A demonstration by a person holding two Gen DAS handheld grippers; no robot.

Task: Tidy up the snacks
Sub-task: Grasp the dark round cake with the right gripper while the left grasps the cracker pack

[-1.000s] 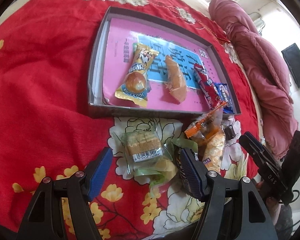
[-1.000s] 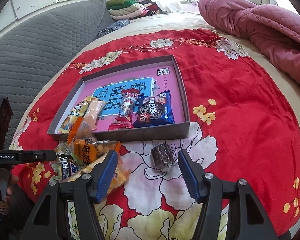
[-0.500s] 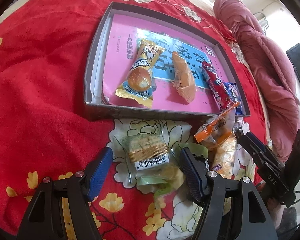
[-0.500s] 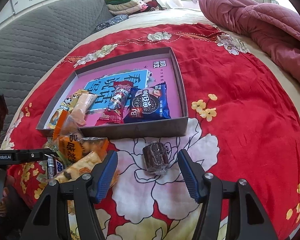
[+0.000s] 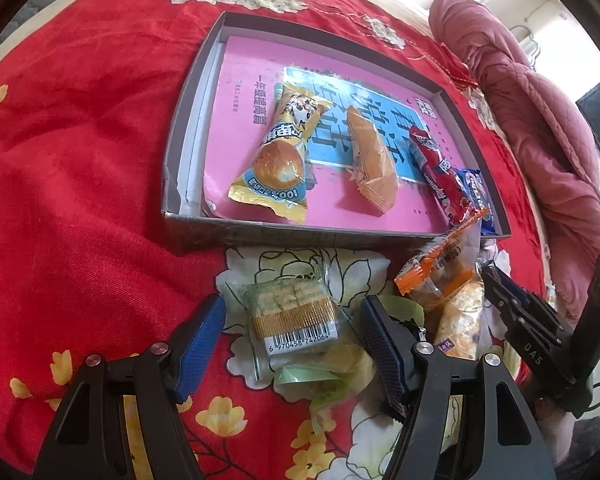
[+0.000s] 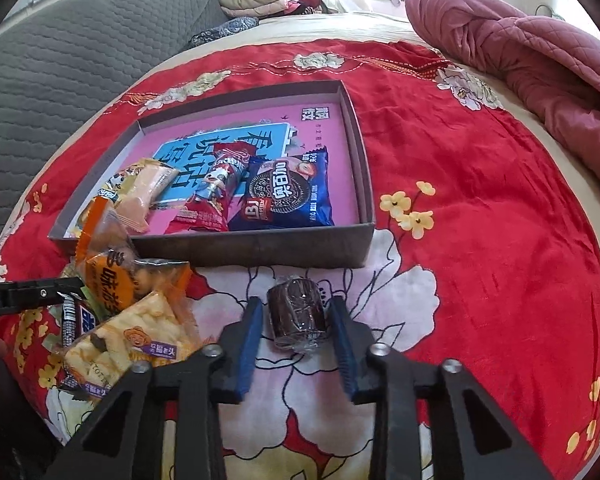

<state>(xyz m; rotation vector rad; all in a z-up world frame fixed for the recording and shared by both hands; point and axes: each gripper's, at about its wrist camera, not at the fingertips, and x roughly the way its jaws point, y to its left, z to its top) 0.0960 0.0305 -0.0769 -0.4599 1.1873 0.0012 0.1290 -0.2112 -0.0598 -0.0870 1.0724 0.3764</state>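
The right gripper (image 6: 296, 344) straddles the dark wrapped roll (image 6: 297, 317) on the bed, its fingers (image 6: 247, 344) closing with the roll squarely between them; a sliver of cover still shows on each side, so the pads do not yet seem to press. The roll's long axis runs roughly away from the camera, along the fingers.

The left gripper (image 5: 292, 344) holds its fingers wide around the clear-wrapped wafer pack (image 5: 294, 318), not touching it. Between the two lies a loose heap, topped by the orange packet (image 6: 112, 276).

Just beyond, the shallow box (image 6: 260, 246) holds four snacks in a row: yellow bun packet (image 5: 278, 160), orange cake (image 5: 374, 168), red stick (image 5: 440, 178), blue cookie pack (image 6: 286, 196). The roll lies nearest the box's right end.
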